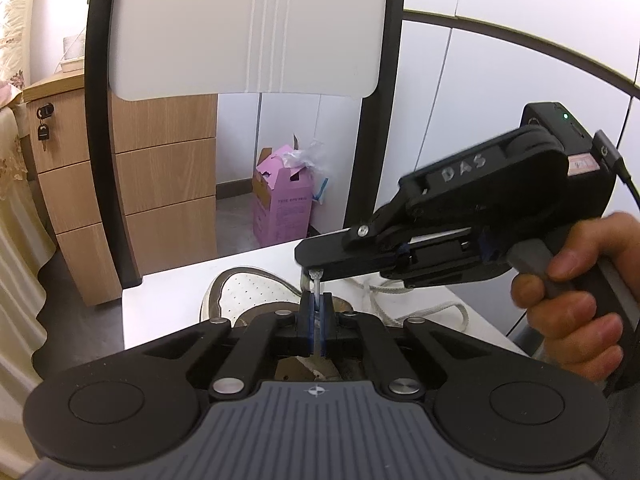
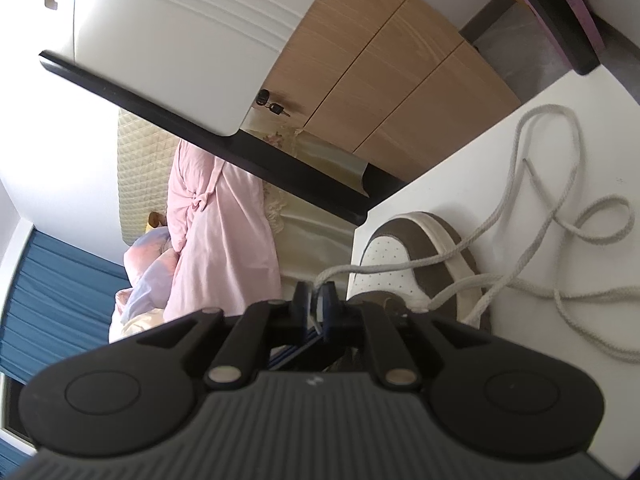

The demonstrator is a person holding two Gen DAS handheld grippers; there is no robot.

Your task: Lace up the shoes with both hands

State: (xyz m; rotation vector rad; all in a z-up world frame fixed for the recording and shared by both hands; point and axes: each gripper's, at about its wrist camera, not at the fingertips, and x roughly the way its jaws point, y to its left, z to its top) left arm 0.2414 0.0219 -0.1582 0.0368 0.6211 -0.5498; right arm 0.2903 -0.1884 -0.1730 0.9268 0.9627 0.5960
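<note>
A white shoe with a perforated toe and brown trim lies on the white table. Its grey-white lace runs off in loose loops across the tabletop. My left gripper is shut on the lace's clear tip, which stands upright between the blue pads just above the shoe. My right gripper reaches in from the right, directly above the left one, around the same lace end. In the right wrist view its fingers stand slightly apart, with the lace passing loosely through the gap.
A person's hand grips the right gripper's handle. A chair with a white back and black frame stands beyond the table edge. Behind it are wooden drawers and a pink box on the floor. Pink fabric hangs past the table's left edge.
</note>
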